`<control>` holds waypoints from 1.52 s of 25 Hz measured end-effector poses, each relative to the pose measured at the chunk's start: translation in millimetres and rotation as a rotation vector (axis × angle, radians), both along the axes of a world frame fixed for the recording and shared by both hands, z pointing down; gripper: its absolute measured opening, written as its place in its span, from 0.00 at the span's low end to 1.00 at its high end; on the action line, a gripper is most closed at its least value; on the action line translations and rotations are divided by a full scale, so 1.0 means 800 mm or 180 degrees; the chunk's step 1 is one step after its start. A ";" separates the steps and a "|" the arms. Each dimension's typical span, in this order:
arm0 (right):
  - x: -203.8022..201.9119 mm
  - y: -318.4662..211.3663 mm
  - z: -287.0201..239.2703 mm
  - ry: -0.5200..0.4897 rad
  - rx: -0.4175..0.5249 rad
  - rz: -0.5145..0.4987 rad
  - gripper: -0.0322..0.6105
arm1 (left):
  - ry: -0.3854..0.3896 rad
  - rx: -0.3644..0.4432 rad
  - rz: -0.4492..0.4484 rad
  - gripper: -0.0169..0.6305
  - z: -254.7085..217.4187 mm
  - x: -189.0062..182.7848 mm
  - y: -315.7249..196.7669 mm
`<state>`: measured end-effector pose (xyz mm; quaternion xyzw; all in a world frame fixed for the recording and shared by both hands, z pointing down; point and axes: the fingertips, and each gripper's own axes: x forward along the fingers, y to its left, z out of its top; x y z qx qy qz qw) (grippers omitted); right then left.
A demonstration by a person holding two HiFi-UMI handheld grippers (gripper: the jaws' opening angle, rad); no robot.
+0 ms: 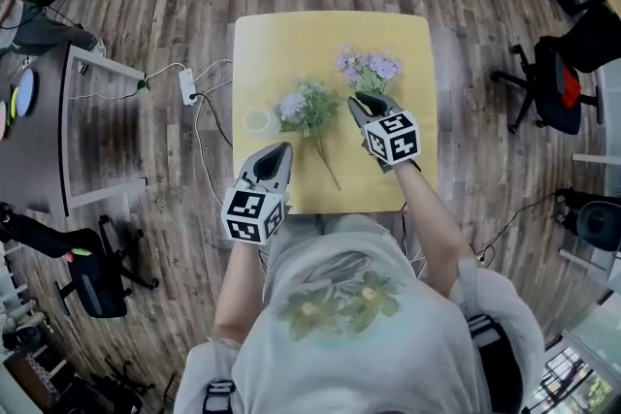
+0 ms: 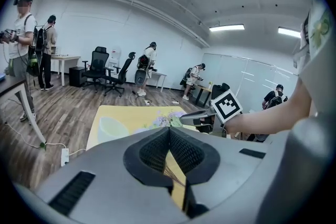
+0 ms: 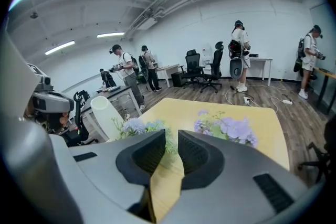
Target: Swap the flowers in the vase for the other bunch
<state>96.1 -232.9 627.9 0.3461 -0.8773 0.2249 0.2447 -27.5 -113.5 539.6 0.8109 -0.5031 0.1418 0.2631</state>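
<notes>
purple bunch (image 1: 370,67) has its stems hidden under the right tongs (image 1: 358,101), shut empty like the left tongs (image 1: 282,149).

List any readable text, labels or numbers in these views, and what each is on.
No readable text in any view.
Left marker cube and right marker cube: black-and-white square patterns only, no letters or digits.
Shirt: flower print, no words.
Any print in the room behind the table would be too small to read.
</notes>
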 end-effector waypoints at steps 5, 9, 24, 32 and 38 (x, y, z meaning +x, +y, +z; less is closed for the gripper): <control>0.039 -0.016 -0.005 0.0014 -0.0025 0.0285 0.21 | 0.0042 0.0021 0.0160 0.05 -0.004 0.025 -0.012; 0.069 -0.027 -0.005 0.0042 -0.0030 0.0499 0.28 | 0.0054 0.0030 0.0269 0.05 -0.007 0.046 -0.020; 0.120 -0.082 0.060 0.0093 -0.0600 0.1002 0.40 | 0.0026 -0.0079 0.0474 0.05 0.012 0.091 -0.050; 0.110 -0.120 0.107 0.0423 -0.0831 0.1194 0.41 | 0.0003 -0.0168 0.0549 0.05 0.027 0.087 -0.062; 0.107 -0.130 0.154 0.0629 -0.1111 0.1264 0.40 | -0.0006 -0.0239 0.0525 0.05 0.043 0.083 -0.061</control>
